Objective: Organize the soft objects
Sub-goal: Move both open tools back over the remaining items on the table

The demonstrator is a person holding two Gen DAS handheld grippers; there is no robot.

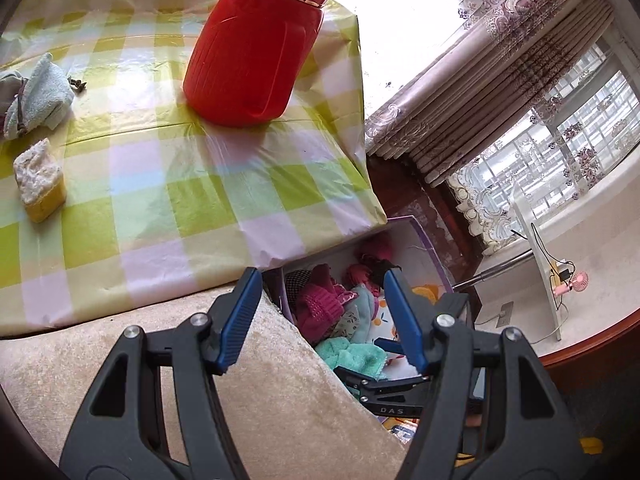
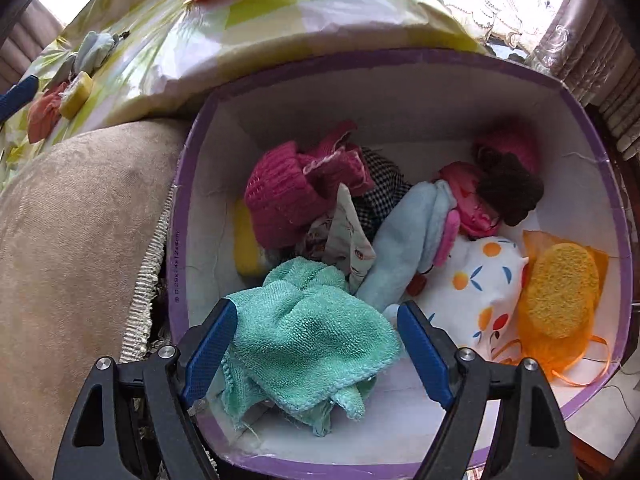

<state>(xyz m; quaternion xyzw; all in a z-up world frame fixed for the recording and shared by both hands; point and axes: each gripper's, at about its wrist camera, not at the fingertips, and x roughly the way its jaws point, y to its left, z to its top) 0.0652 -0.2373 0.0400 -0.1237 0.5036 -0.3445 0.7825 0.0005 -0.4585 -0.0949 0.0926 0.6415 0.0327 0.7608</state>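
A purple-rimmed white box point(image 2: 592, 128) holds several soft things: a teal towel point(image 2: 312, 332), a magenta knit piece point(image 2: 280, 192), a light blue plush point(image 2: 404, 240), a fruit-print cloth point(image 2: 480, 280) and an orange sponge in a mesh bag point(image 2: 560, 292). My right gripper point(image 2: 316, 336) is open inside the box, its fingers either side of the teal towel, which lies loose. My left gripper point(image 1: 320, 308) is open and empty above the sofa arm, with the box point(image 1: 416, 232) beyond it. On the checked table lie a pale blue cloth point(image 1: 44, 92) and a yellow sponge point(image 1: 40, 184).
A red jug point(image 1: 256, 52) stands on the checked tablecloth point(image 1: 180, 184). A beige sofa arm point(image 1: 240, 360) lies between table and box. An orange-red cloth point(image 2: 42, 114) lies on the table in the right wrist view. Curtains and a window are at the right.
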